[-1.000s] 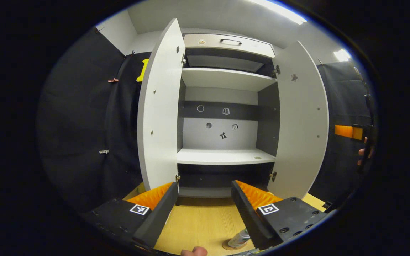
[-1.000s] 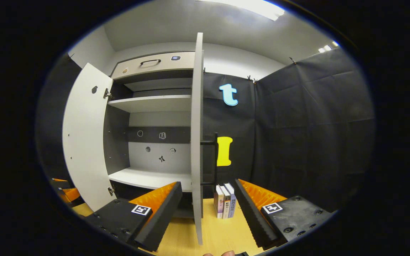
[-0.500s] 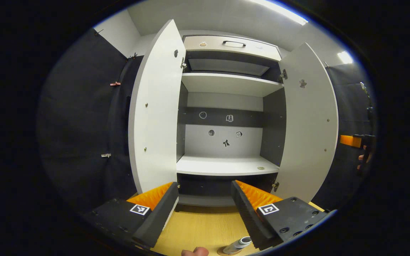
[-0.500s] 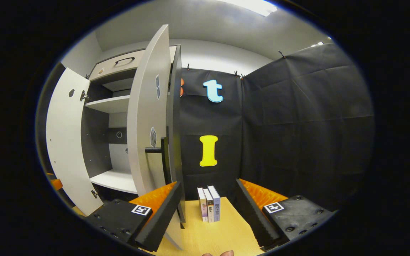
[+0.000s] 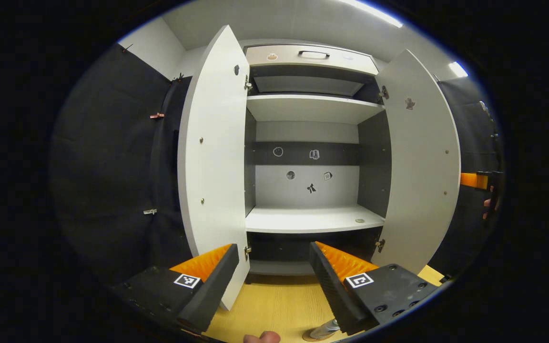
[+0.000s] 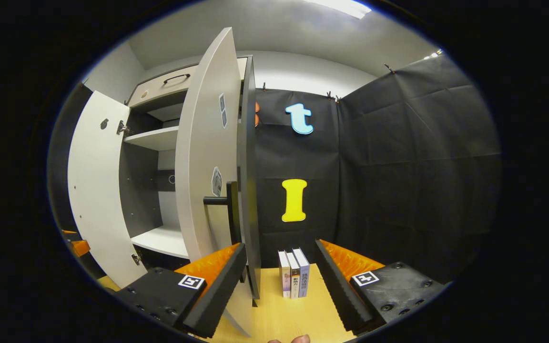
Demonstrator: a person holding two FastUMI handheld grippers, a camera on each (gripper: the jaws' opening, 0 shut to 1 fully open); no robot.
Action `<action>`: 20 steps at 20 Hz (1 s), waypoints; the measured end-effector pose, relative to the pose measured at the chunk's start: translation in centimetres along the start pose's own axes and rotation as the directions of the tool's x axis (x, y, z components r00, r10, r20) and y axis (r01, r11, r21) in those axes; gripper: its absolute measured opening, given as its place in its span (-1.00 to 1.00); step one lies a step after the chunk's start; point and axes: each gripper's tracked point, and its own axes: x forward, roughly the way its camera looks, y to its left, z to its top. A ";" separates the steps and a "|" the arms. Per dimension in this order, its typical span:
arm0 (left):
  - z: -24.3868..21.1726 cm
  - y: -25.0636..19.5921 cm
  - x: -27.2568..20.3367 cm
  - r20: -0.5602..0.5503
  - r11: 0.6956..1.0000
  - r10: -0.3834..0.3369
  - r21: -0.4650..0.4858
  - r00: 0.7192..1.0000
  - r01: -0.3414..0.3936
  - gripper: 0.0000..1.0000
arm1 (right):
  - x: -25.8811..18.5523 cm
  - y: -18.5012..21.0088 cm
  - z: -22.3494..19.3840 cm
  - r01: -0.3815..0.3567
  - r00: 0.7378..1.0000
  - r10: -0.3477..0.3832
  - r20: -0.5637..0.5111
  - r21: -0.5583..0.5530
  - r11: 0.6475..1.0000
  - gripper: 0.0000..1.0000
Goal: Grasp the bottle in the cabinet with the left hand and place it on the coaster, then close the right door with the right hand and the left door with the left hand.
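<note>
Bottle (image 5: 324,328) on coaster (image 5: 310,337), mostly hidden behind left claw (image 5: 274,281).

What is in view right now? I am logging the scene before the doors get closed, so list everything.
cabinet: 1, white, behind the table, shelves bare
left door: 1, white, open
right door: 1, white, open
handle: 1, black, on the right door's outside
bottle: 1, pale, on the coaster
coaster: 1, brown, on the table
books: 3, upright, right of the cabinet
table: 1, wood
left gripper: open
right gripper: open
</note>
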 end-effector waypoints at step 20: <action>0.2 1.2 -0.3 0.018 1.000 -0.008 0.027 1.000 0.007 0.90 | -0.2 10.2 -1.3 -0.231 0.972 0.232 -0.024 0.041 0.972 0.95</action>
